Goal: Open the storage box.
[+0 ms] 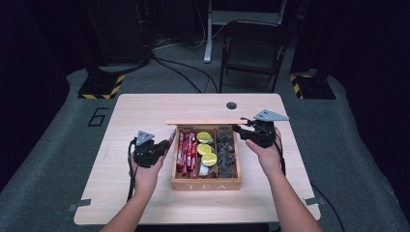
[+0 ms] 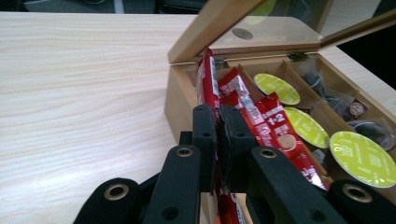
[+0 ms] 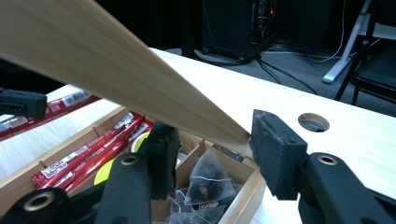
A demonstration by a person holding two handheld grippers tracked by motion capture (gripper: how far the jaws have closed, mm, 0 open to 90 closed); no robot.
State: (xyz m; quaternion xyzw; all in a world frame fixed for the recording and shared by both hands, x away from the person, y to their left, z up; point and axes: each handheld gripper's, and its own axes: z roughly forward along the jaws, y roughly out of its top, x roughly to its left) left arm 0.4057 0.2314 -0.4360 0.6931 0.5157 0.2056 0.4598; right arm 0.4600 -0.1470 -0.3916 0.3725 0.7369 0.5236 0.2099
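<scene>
Red sachet (image 2: pixel 207 79) is clamped between the closed jaws of your left gripper (image 1: pixel 167 143), just outside the left wall of the wooden tea box (image 1: pixel 206 184), so it is already lifted out. Your right gripper (image 1: pixel 238 128) grips the open lid (image 3: pixel 93 60). More sachets remain inside. Pale wooden table (image 1: pixel 121 183), dark room around it.

Claw (image 3: pixel 212 154) astride lid (image 3: pixel 116 70) (tea bags (image 3: pixel 205 182) below)
</scene>
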